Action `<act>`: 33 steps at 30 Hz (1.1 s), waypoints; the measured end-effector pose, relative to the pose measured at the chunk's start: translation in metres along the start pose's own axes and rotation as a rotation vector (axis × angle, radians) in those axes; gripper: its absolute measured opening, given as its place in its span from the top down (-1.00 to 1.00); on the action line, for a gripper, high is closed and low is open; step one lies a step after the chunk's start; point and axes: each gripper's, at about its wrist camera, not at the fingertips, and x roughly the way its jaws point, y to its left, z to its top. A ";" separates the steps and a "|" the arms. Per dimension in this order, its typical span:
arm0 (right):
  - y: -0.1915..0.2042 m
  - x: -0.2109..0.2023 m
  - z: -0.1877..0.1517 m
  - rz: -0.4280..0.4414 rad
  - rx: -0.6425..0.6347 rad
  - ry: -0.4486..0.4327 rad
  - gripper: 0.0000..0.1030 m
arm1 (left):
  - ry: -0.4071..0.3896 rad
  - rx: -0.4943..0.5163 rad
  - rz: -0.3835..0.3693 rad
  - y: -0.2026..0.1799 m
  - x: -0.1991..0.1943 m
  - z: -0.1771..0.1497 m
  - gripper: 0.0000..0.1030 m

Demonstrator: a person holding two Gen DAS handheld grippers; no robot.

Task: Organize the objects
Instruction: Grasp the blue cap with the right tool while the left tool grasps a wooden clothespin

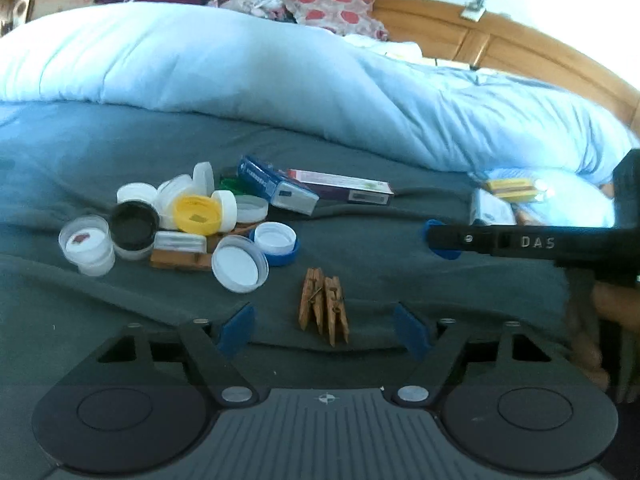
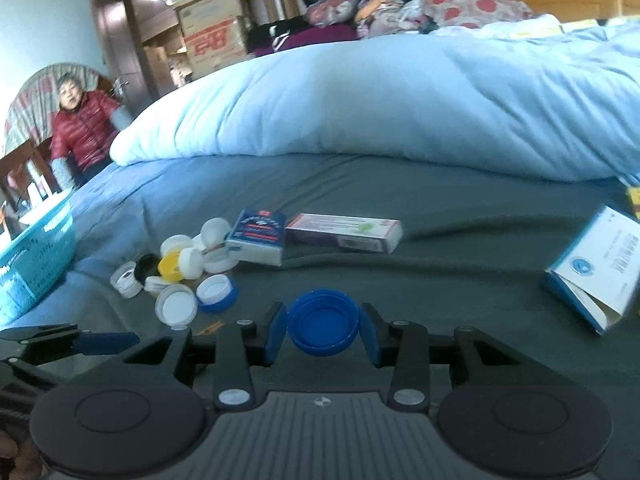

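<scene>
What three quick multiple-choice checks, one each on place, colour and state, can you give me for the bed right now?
1. Where do the two wooden clothespins lie?
A. Between the open left gripper's fingers, on the grey sheet
B. In the cap pile
C. On the duvet

2. What colour is the cap in the right gripper?
A. Yellow
B. Blue
C. Black

3. How is that cap held?
A. Lying loose on the sheet
B. Clamped between both pads, hollow side facing the camera
C. Stacked on a box

Answers: 1 A, the left wrist view shows them side by side between the pads, untouched. 2 B, plainly blue. 3 B, both pads press its rim.
</scene>
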 end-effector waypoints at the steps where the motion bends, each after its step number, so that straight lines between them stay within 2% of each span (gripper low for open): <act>1: -0.001 0.001 -0.001 -0.002 0.004 0.001 0.17 | 0.003 0.017 0.012 -0.005 0.002 0.001 -0.23; 2: -0.001 0.002 -0.002 0.000 0.007 0.003 0.17 | -0.004 0.027 0.012 -0.008 0.002 0.002 -0.14; 5: -0.003 0.003 -0.003 0.005 0.014 0.000 0.17 | -0.046 0.047 0.038 -0.013 -0.001 0.012 -0.11; 10: -0.006 0.005 -0.005 0.015 0.036 0.002 0.17 | -0.014 0.018 0.168 0.005 0.007 0.014 -0.04; 13: -0.006 0.007 -0.006 0.020 0.041 0.009 0.17 | 0.021 0.015 0.146 0.012 0.011 0.012 -0.03; 17: -0.006 0.009 -0.007 0.019 0.048 0.016 0.17 | 0.050 0.075 0.084 -0.001 0.018 0.006 -0.04; 21: -0.008 0.010 -0.008 0.017 0.066 0.019 0.17 | 0.068 0.110 0.108 -0.011 0.027 0.002 -0.08; 27: -0.010 0.012 -0.009 0.023 0.080 0.022 0.17 | 0.064 0.101 0.139 -0.004 0.033 0.004 -0.07; 30: -0.004 0.011 -0.009 0.021 0.037 0.013 0.17 | 0.052 0.124 0.122 -0.011 0.035 0.008 0.15; 31: -0.002 0.012 -0.009 0.021 0.025 0.018 0.17 | 0.063 0.130 0.122 -0.013 0.040 0.008 0.29; 33: -0.001 0.013 -0.009 0.018 0.016 0.023 0.17 | 0.058 0.111 0.123 -0.014 0.045 0.007 0.42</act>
